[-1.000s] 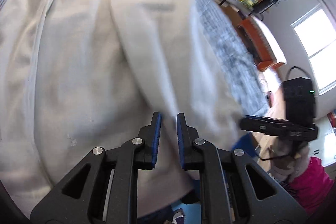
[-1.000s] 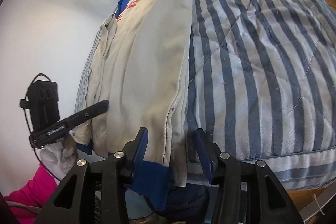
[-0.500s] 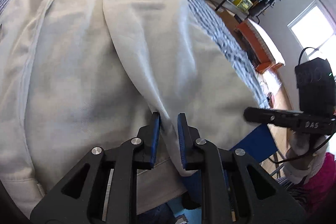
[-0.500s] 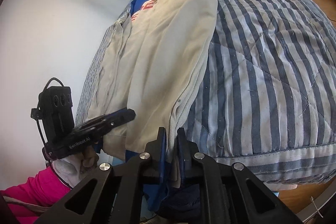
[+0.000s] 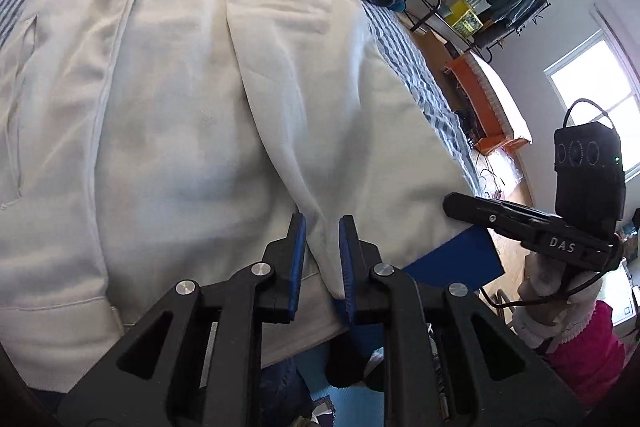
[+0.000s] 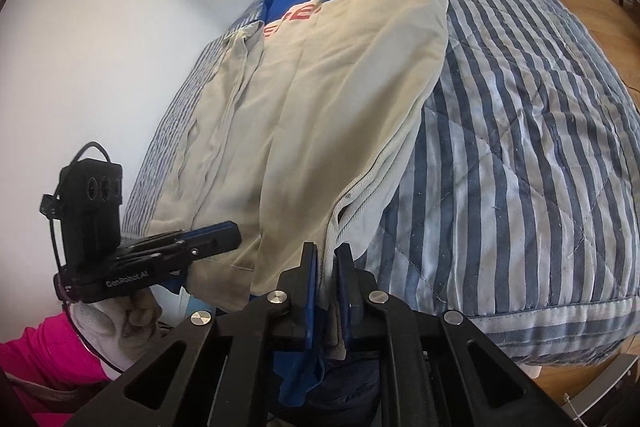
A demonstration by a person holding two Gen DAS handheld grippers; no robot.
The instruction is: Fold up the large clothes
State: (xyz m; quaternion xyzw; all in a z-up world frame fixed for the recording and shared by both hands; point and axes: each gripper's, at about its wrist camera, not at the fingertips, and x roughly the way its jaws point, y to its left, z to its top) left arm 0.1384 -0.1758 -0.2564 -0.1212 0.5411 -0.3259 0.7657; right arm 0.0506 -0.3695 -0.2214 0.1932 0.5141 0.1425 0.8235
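1. Fabric of the cream jacket (image 5: pixel 192 131), spread on the bed (image 5: pixel 416 67), sat pinched in my left gripper (image 5: pixel 322 259).
2. Hem sat clamped in my right gripper (image 6: pixel 326 279); I judged lifting both corners evenly came next.

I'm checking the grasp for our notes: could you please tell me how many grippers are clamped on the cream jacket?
2. The left gripper pinches a fold near the cream jacket's hem; the right gripper grips its ribbed hem edge nearest the striped quilt.
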